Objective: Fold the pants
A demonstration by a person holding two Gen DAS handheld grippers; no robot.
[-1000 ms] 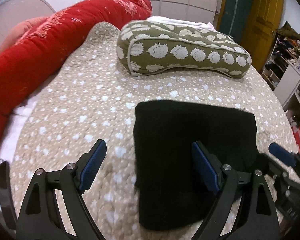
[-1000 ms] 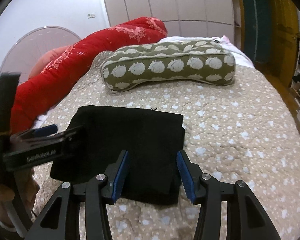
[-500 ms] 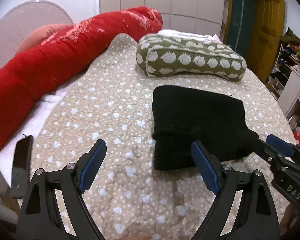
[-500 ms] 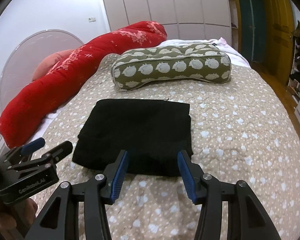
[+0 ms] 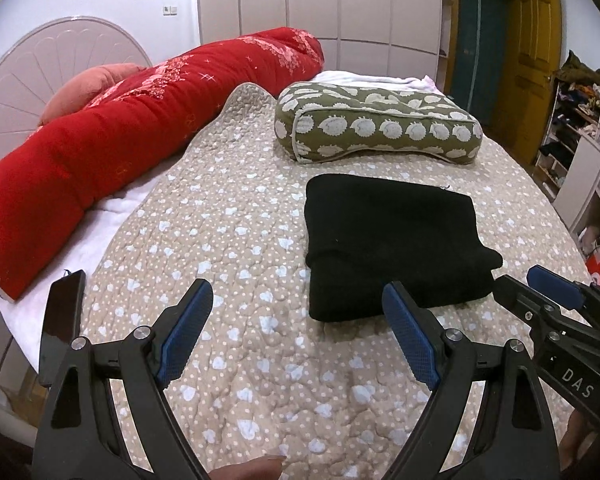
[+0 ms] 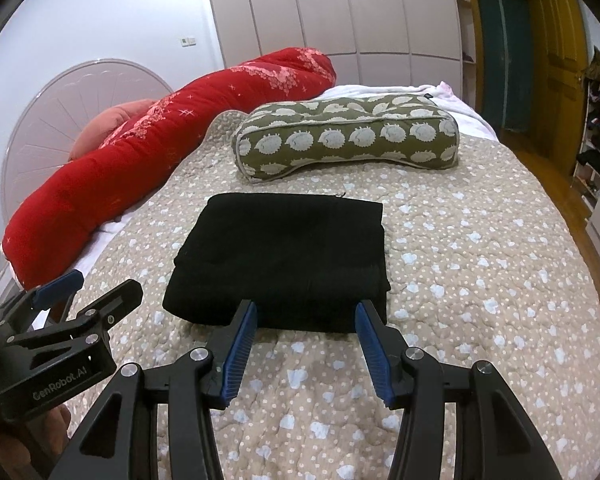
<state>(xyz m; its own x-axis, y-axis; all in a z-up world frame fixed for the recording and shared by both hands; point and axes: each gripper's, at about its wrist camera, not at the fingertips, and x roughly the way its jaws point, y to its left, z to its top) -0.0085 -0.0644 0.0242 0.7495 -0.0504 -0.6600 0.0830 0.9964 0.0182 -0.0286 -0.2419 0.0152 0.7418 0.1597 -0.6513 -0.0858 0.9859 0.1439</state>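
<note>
The black pants point(image 5: 392, 240) point(image 6: 284, 256) lie folded into a thick rectangle on the beige quilt, nearer the green pillow than the bed's near edge. My left gripper point(image 5: 296, 328) hovers open over bare quilt, to the left and short of the pants, with nothing between its blue pads. My right gripper point(image 6: 306, 344) is open too, its fingertips just short of the pants' near edge and holding nothing. Each gripper shows at the side of the other's view: the right gripper point(image 5: 556, 300), the left gripper point(image 6: 68, 300).
A green pillow with white hedgehog print point(image 5: 376, 128) point(image 6: 348, 140) lies behind the pants. A long red bolster point(image 5: 120, 136) point(image 6: 160, 136) runs along the left by the headboard. A dark phone point(image 5: 62, 320) rests at the bed's left edge. Shelves and a yellow door point(image 5: 532, 60) stand right.
Both grippers have drawn back toward the bed's near edge and slightly up, off the folded pants, which now lie farther ahead. The jaws have stayed open.
</note>
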